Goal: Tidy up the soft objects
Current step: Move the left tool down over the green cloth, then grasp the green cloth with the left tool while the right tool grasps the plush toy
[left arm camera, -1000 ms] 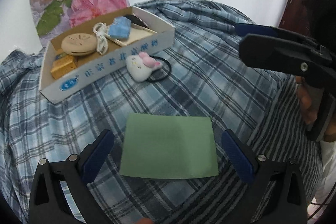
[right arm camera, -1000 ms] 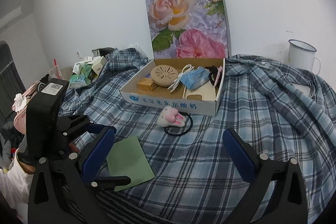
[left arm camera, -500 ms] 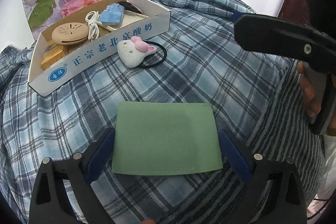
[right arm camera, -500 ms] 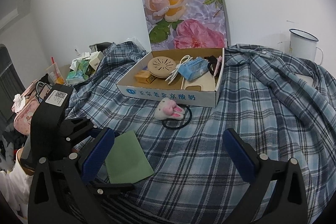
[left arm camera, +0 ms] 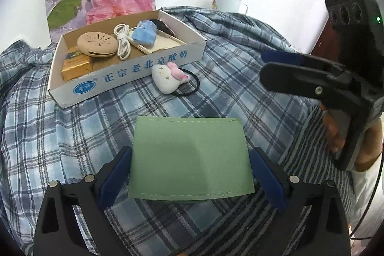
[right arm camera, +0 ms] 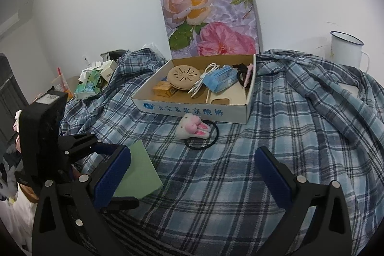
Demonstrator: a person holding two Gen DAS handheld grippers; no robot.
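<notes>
A flat green cloth spans the gap of my left gripper, whose blue pads press on its two side edges, so the gripper is shut on it. In the right wrist view the green cloth sits slightly raised off the plaid blanket. A white plush bunny hair tie lies just in front of the open cardboard box. My right gripper hovers open over the blanket with nothing between its fingers. It also shows at the right of the left wrist view as the right gripper.
The box holds a round beige disc, a white cable, a blue tissue pack and a yellow carton. A floral board stands behind it. An enamel mug is at the back right and loose clutter at the far left.
My left jaws have come in against the green cloth's side edges. The cloth has stayed fixed between them while the box and bunny shifted in that view. The right gripper has barely moved.
</notes>
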